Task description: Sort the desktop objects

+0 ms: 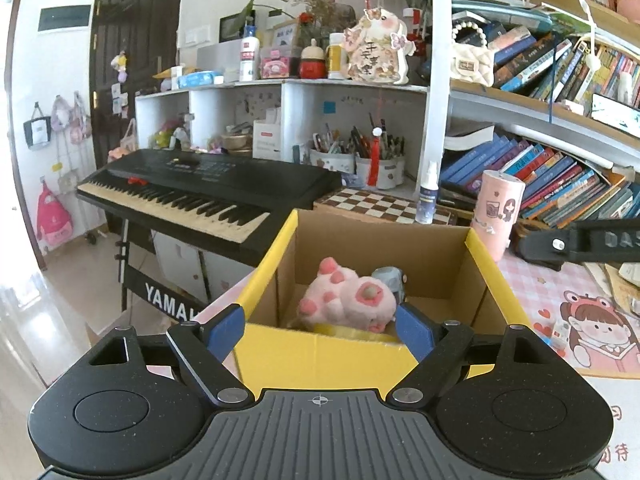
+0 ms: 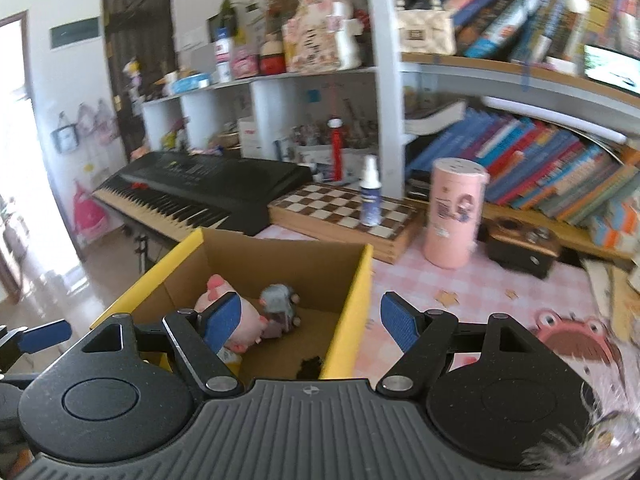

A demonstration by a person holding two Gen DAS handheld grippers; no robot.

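Observation:
A cardboard box with yellow outer walls (image 1: 492, 280) (image 2: 352, 300) stands open on the desk. A pink plush pig (image 1: 348, 296) (image 2: 250, 318) lies inside it, next to a small grey toy (image 1: 390, 280) (image 2: 280, 300). My left gripper (image 1: 320, 320) hangs open just before the box's near wall, with nothing between its blue pads. My right gripper (image 2: 310, 312) is open too, one finger over the box's inside and the other outside its right wall. It holds nothing. One black finger of the right gripper (image 1: 580, 240) shows at the edge of the left wrist view.
Behind the box are a chessboard (image 2: 340, 212) with a spray bottle (image 2: 370, 196) on it, a pink cylinder (image 2: 454, 216) and a dark wooden box (image 2: 520, 248). A black keyboard (image 1: 200, 188) stands to the left. Full bookshelves (image 1: 560, 184) rise at the back right. A pink checked mat (image 2: 480, 292) covers the desk.

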